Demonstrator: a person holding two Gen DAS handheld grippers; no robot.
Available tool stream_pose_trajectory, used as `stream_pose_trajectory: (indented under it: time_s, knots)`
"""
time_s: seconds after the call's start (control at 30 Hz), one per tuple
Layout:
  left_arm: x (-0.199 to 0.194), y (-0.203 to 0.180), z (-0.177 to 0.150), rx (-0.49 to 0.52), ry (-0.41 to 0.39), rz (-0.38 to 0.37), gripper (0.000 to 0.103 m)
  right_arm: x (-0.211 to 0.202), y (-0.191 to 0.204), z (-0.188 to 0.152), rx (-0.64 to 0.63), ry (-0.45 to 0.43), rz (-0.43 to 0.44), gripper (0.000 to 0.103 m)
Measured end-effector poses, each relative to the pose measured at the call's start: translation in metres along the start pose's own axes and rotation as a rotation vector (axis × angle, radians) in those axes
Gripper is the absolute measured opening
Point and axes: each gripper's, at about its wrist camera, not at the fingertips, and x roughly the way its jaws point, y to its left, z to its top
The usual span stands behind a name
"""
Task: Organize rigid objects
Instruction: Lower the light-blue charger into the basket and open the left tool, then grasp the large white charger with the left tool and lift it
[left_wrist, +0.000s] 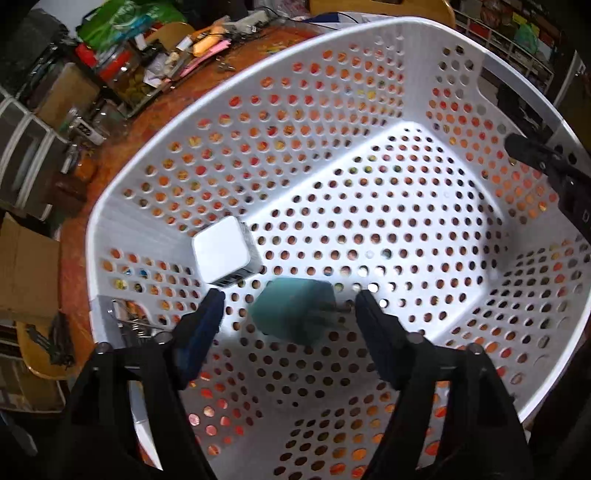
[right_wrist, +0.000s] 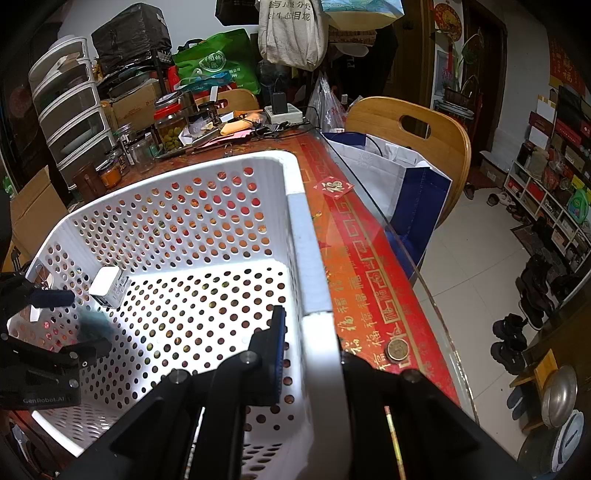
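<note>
Bright overhead light glares off the basket (left_wrist: 236, 122) floor; the teal plug (left_wrist: 295, 314) looks motion-blurred, perhaps falling. Fisheye edges bend and darken.

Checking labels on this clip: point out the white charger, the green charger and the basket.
white charger (left_wrist: 221, 249): left wrist view, top face.
green charger (left_wrist: 291, 314): left wrist view, blurred body.
basket (right_wrist: 309, 258): right wrist view, right rim.

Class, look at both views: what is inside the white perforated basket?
Inside the basket are a white charger cube and a blurred teal plug adapter between the open left gripper fingers. Gripper arms cover the near floor.

One basket (left_wrist: 369, 44), two chargers (left_wrist: 221, 254)
</note>
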Motion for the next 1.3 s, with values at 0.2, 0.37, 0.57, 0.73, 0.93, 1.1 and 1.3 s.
stream_pose_trajectory:
  time_s: [0.2, 0.37, 0.57, 0.73, 0.93, 1.1, 1.3]
  knots:
    - [-0.024, 0.042, -0.016, -0.055, -0.098, 0.009, 0.086, 0.0, 0.001, -0.001, -0.008, 0.007, -0.005, 0.009]
    - [-0.086, 0.135, -0.067, -0.266, -0.291, 0.02, 0.103, 0.0, 0.002, 0.001, -0.017, 0.016, -0.012, 0.009]
    - [-0.029, 0.255, -0.133, -0.561, -0.167, 0.104, 0.103, 0.0, 0.003, 0.001, -0.018, 0.017, -0.012, 0.009]
    - [0.039, 0.295, -0.169, -0.675, -0.051, 0.073, 0.102, 0.0, 0.002, 0.002, -0.018, 0.017, -0.012, 0.009]
    - [0.07, 0.286, -0.171, -0.669, -0.046, 0.038, 0.102, 0.001, 0.001, 0.002, -0.018, 0.02, -0.012, 0.008]
    - [0.08, 0.275, -0.168, -0.672, -0.045, 0.055, 0.102, 0.001, 0.001, 0.001, -0.019, 0.021, -0.012, 0.009]
    - [0.092, 0.271, -0.164, -0.679, -0.064, 0.049, 0.056, 0.002, 0.0, 0.001, -0.021, 0.021, -0.01, 0.008]
